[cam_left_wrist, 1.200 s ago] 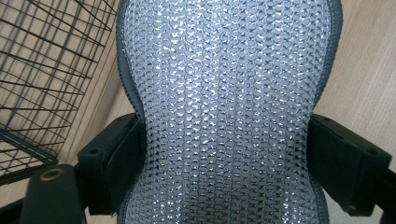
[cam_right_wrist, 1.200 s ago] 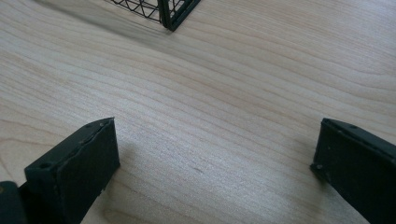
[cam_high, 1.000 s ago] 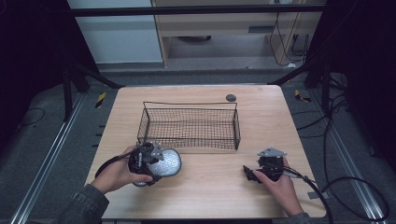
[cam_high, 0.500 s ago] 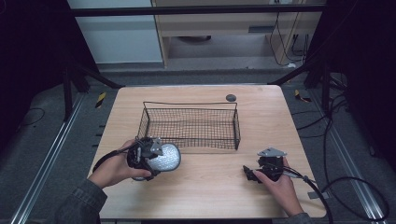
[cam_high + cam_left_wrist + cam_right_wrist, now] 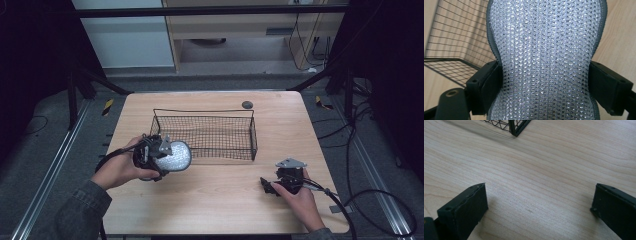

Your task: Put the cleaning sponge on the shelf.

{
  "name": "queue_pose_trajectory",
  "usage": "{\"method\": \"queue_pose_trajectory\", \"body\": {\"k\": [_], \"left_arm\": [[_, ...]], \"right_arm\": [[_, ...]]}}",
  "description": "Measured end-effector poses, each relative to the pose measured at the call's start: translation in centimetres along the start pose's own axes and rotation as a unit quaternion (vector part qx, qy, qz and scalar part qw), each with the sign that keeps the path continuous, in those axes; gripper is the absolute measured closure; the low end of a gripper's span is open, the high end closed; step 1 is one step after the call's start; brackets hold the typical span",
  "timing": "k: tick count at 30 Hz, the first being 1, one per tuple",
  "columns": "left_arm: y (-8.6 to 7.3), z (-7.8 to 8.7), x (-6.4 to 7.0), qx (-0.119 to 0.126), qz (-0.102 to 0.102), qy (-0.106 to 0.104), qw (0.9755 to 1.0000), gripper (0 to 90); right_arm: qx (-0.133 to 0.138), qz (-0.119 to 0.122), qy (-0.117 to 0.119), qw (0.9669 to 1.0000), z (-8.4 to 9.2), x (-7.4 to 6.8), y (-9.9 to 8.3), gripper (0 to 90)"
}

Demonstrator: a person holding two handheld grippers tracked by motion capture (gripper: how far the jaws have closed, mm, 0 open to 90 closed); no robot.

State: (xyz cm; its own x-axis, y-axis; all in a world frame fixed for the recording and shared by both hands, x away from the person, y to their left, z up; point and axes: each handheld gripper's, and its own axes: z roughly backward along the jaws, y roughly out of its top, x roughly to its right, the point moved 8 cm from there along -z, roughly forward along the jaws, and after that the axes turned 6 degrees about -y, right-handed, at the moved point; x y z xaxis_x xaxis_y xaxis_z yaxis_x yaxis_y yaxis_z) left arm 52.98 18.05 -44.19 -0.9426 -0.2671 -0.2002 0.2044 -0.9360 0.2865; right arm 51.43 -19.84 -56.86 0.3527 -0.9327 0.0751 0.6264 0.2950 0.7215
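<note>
A silvery mesh scrubbing pad (image 5: pixel 173 156) with a dark rim is held off the table at the left, close to the front left corner of the black wire basket (image 5: pixel 205 134). My left gripper (image 5: pixel 159 155) is shut on it. In the left gripper view both black jaws squeeze the pad (image 5: pixel 546 60) at its narrowed waist, with the basket (image 5: pixel 454 45) behind it at the left. My right gripper (image 5: pixel 266 186) rests low over the table at the front right, open, with bare wood between its jaws (image 5: pixel 539 202).
The wooden table (image 5: pixel 220 200) carries the basket at its middle and a small dark round disc (image 5: pixel 246 104) near the far edge. The basket's corner (image 5: pixel 515 127) shows at the top of the right gripper view. Cables trail off the right side.
My left gripper has lifted the mesh pad off the table and carried it up and right toward the basket's front left corner. The right gripper has stayed where it was.
</note>
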Motion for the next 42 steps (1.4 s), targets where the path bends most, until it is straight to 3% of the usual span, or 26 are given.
{"method": "queue_pose_trajectory", "body": {"k": [13,25,42], "left_arm": [[0.9,1.3,-2.4,-0.012,-0.026,0.025,0.9993,15.3],[1.6,1.5,-4.6,-0.014,-0.032,0.038,0.9987,15.2],[2.0,2.2,-6.7,-0.016,-0.043,0.055,0.9974,15.1]], "right_arm": [[0.0,0.0,0.0,1.0,0.0,0.0,0.0,0.4],[0.0,-0.001,0.0,1.0,0.0,0.0,0.0,0.4],[-0.001,0.0,0.0,1.0,0.0,0.0,0.0,0.4]]}}
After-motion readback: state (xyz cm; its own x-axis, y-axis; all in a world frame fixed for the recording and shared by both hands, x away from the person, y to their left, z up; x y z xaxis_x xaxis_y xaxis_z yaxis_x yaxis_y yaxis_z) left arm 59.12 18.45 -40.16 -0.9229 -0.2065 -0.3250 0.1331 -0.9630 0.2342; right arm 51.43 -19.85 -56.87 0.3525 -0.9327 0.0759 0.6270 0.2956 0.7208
